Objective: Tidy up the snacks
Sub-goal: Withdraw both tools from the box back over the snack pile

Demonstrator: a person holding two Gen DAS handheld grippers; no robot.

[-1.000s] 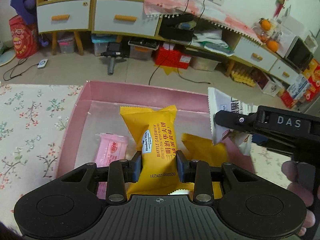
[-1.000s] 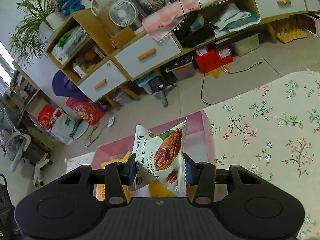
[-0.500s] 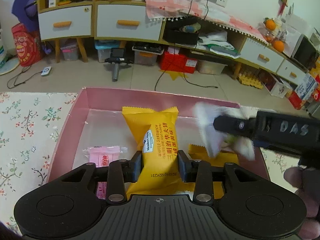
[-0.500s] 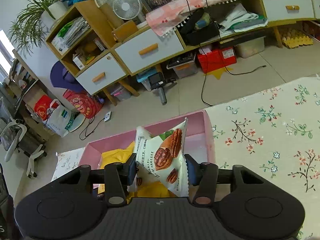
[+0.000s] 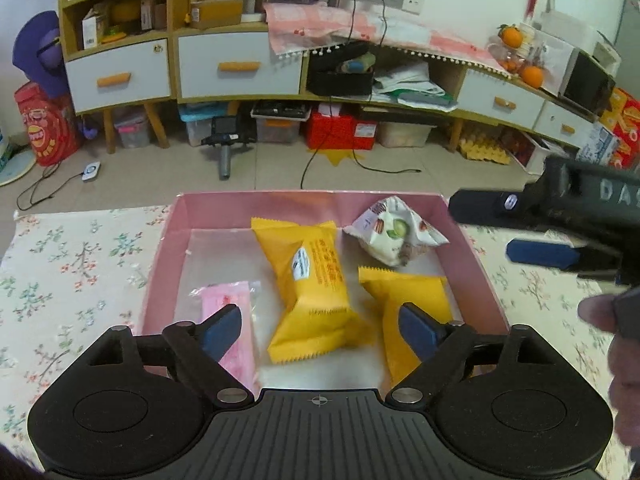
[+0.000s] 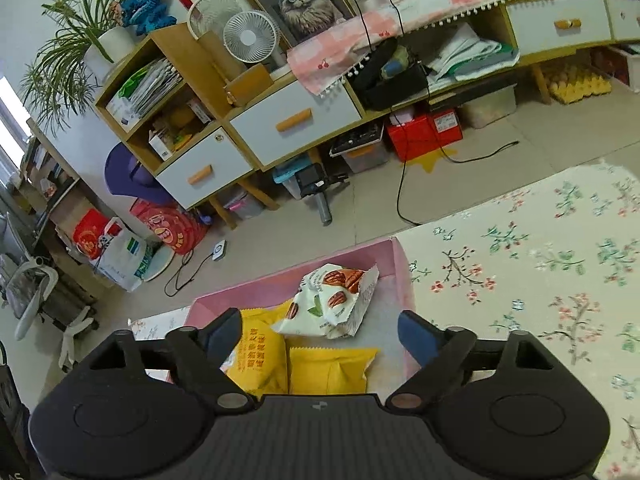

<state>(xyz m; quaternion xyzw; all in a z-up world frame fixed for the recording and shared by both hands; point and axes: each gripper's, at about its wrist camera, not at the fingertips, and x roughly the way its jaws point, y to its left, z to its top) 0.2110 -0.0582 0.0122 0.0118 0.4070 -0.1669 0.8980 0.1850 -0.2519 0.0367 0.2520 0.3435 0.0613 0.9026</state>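
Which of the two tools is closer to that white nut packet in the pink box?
Right. The right tool hangs open just beside the white nut packet, at the pink box far corner. The left tool is open over the box's near edge.

Both grippers have let go: the yellow snack [image 5: 316, 280] and the nut bag [image 6: 334, 302] now lie in the pink box [image 5: 308, 204].

Left wrist view: looks forward and down along its open fingers into the pink box [image 5: 248, 204] from close above its near edge, facing the cabinets [image 5: 180, 68] across the floor. Right wrist view: looks from the box's right side, close above it, angled leftward toward the same cabinets. Shared: box interior, white nut packet [image 5: 394, 236] [image 6: 336, 300], floral tablecloth [image 5: 72, 264] [image 6: 520, 264].
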